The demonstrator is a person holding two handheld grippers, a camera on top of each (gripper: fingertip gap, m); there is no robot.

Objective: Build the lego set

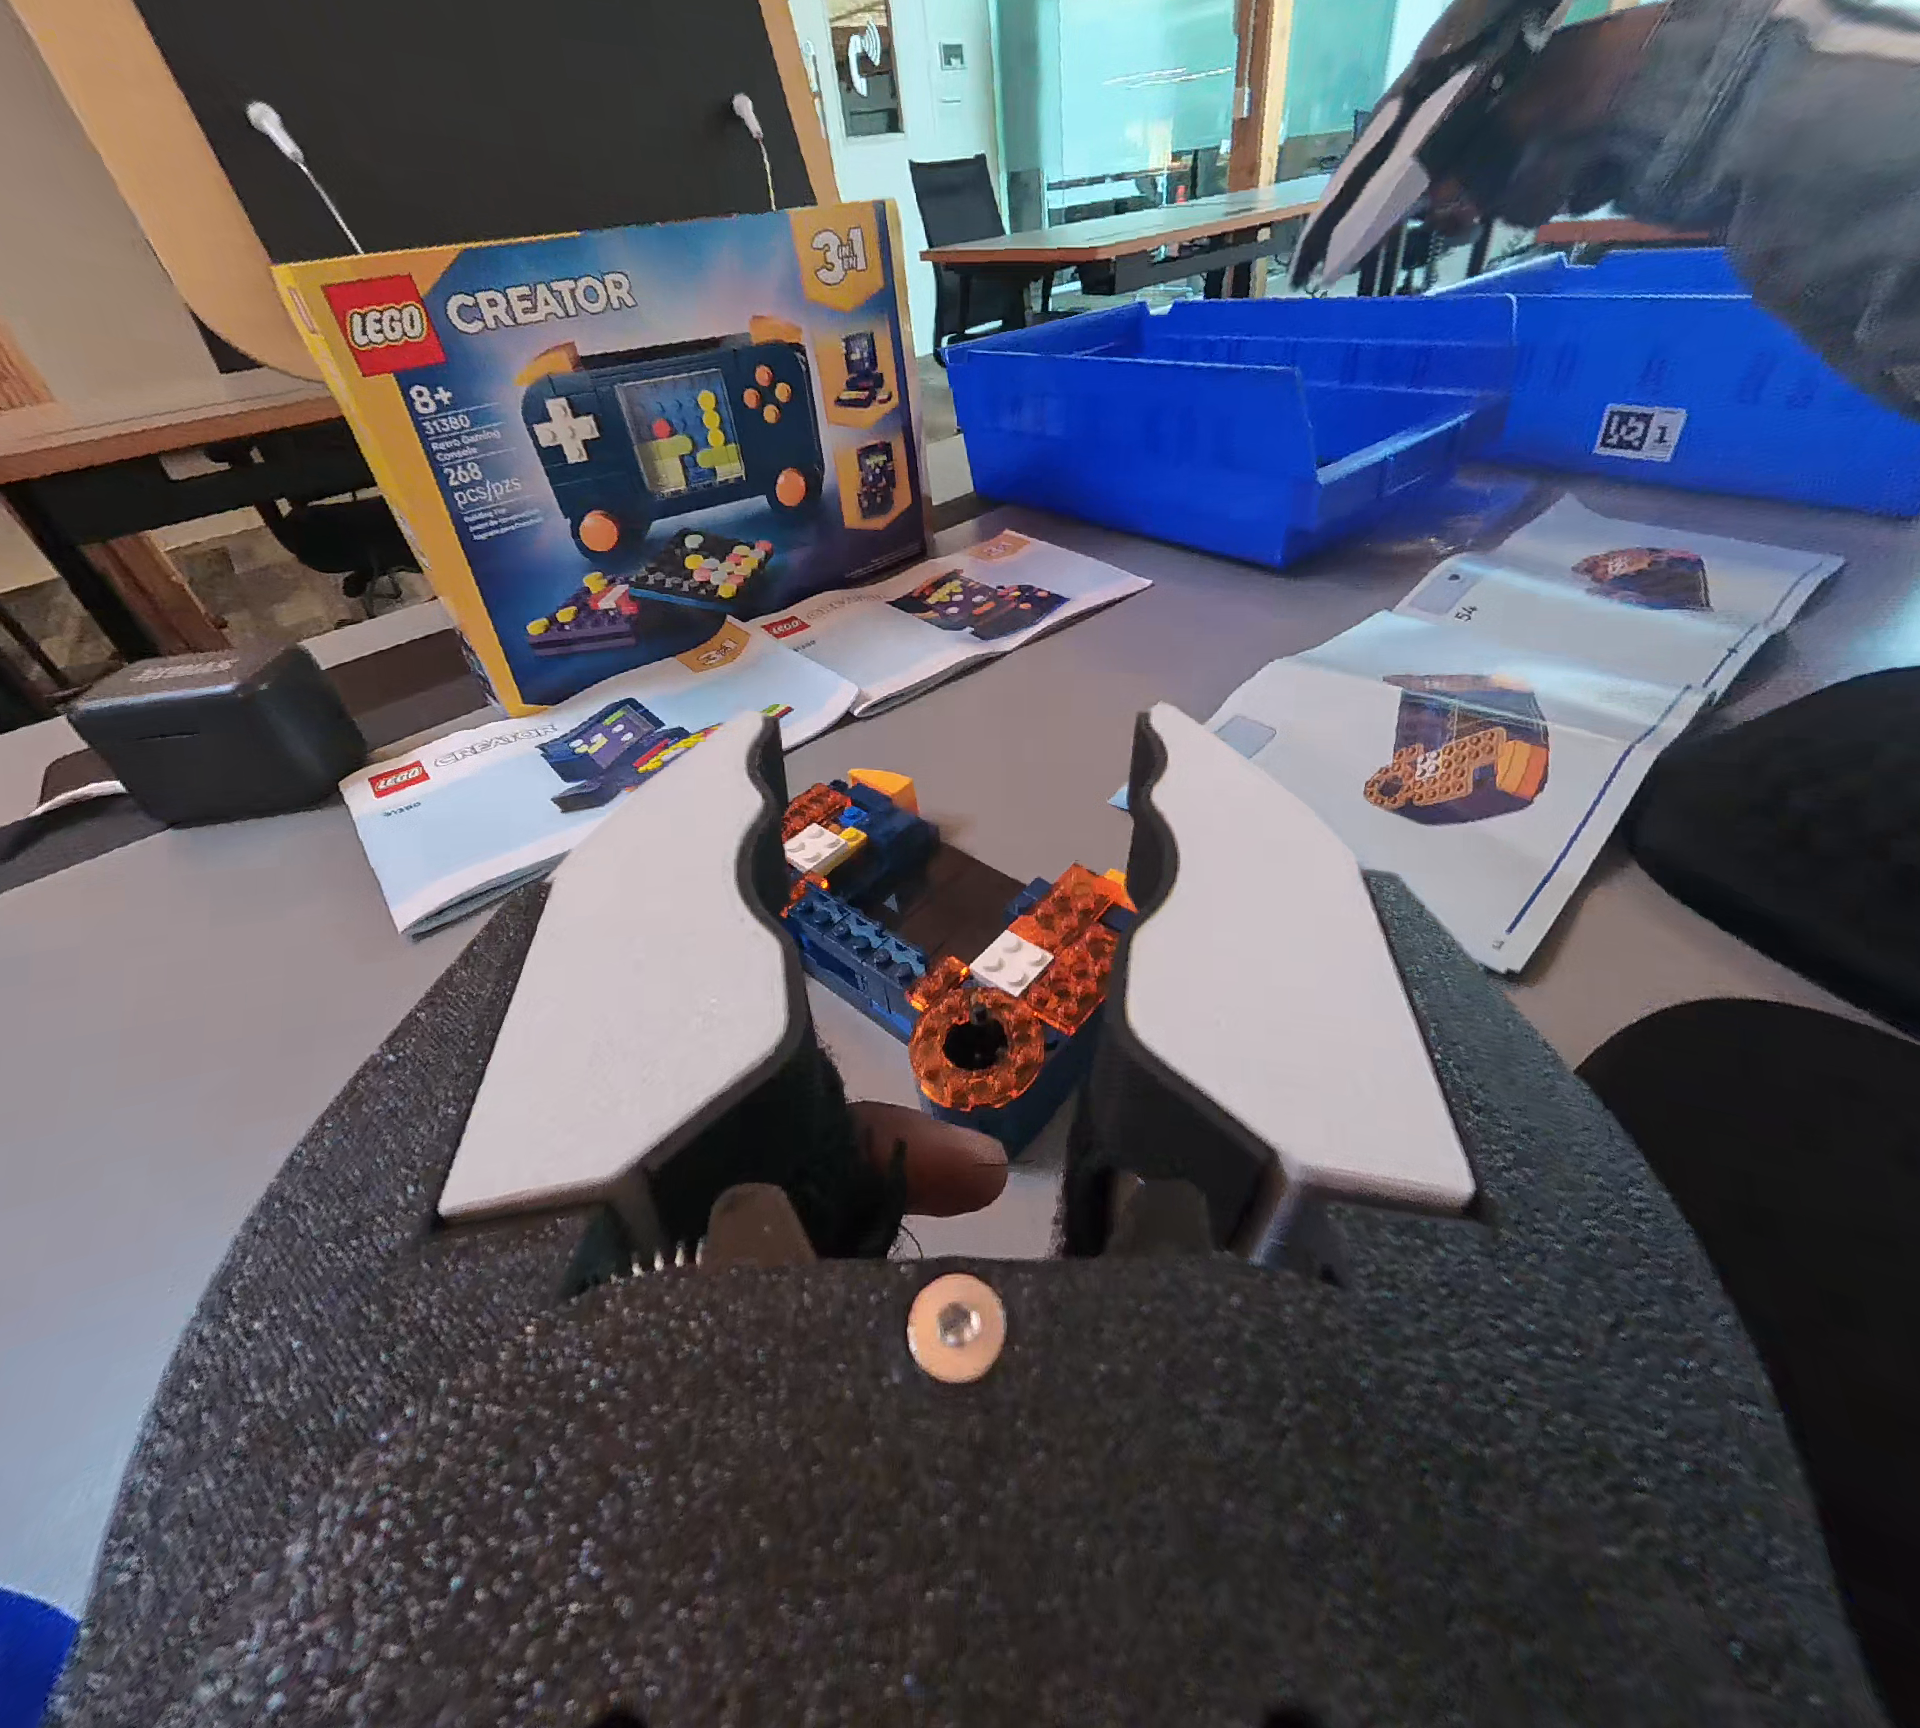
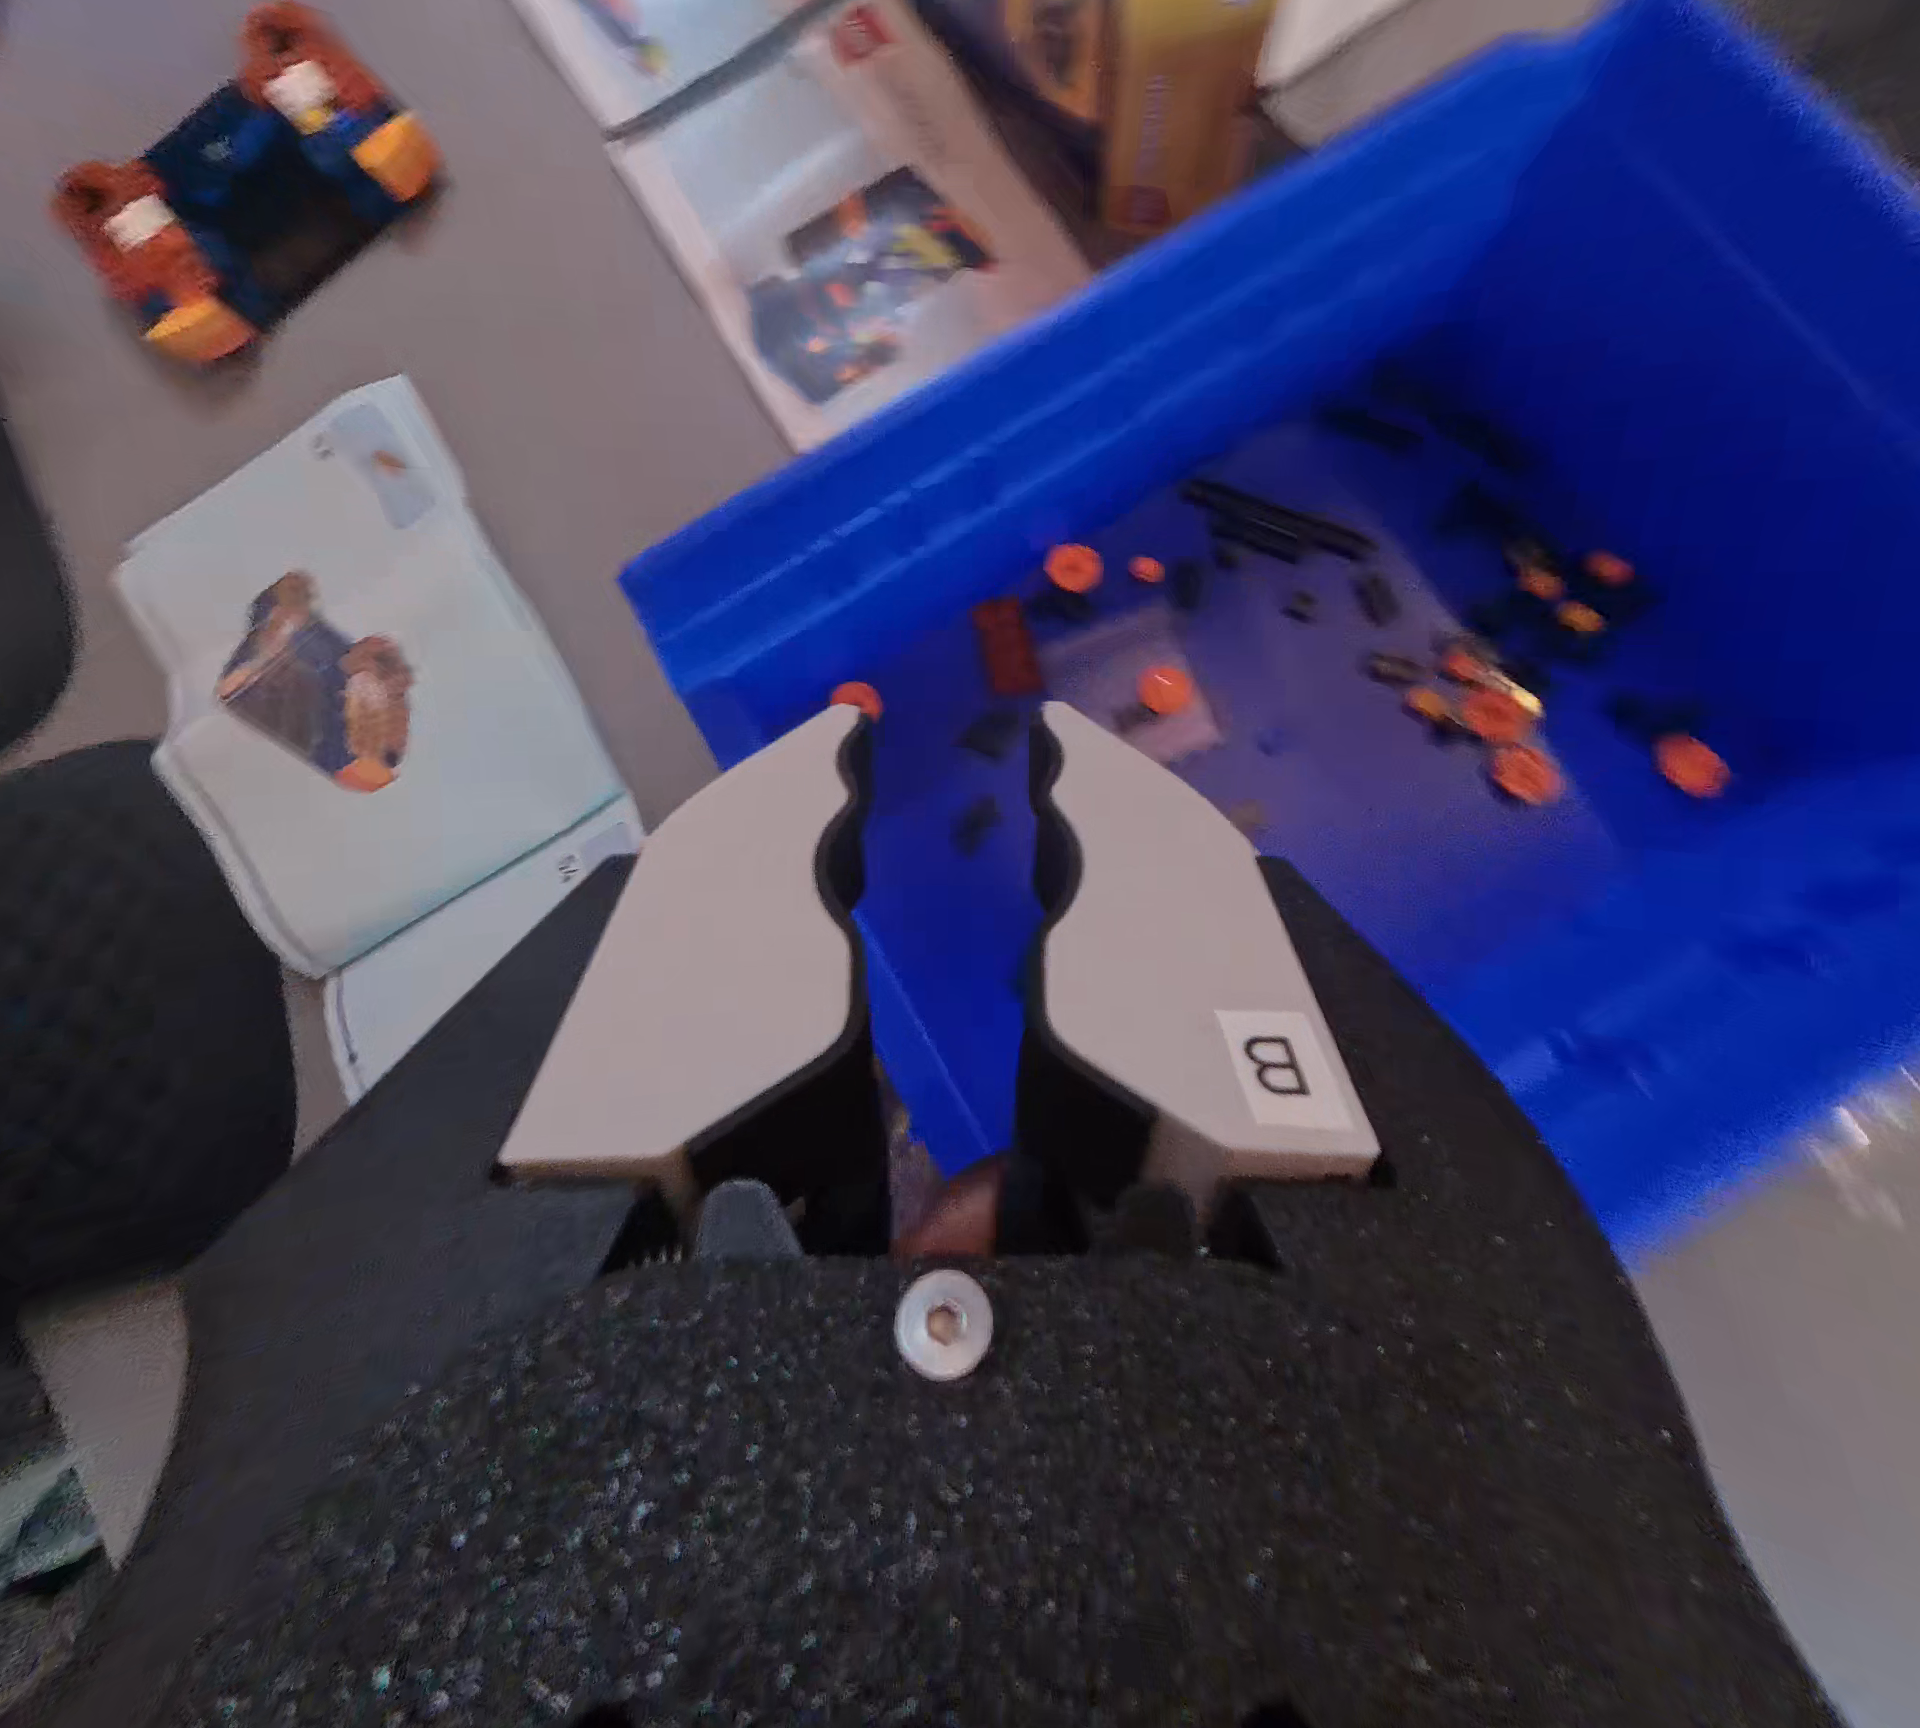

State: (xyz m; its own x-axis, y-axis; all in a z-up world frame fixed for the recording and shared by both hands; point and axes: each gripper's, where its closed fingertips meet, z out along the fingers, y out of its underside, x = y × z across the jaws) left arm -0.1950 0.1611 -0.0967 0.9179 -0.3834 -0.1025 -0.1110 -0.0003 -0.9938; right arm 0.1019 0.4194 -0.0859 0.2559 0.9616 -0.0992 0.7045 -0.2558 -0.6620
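While the half-built brick model [image 1: 935, 930] sits unpinched between our spread left hand-held gripper [image 1: 956, 847], the right hand-held gripper [image 2: 945, 743] hovers part-open and empty over the blue bin [image 2: 1143, 390].

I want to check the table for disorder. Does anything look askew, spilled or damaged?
Nothing looks damaged or spilled. The brick model rests flat on the table between the open left gripper, the booklets lie flat, and the loose pieces are inside the blue bin.
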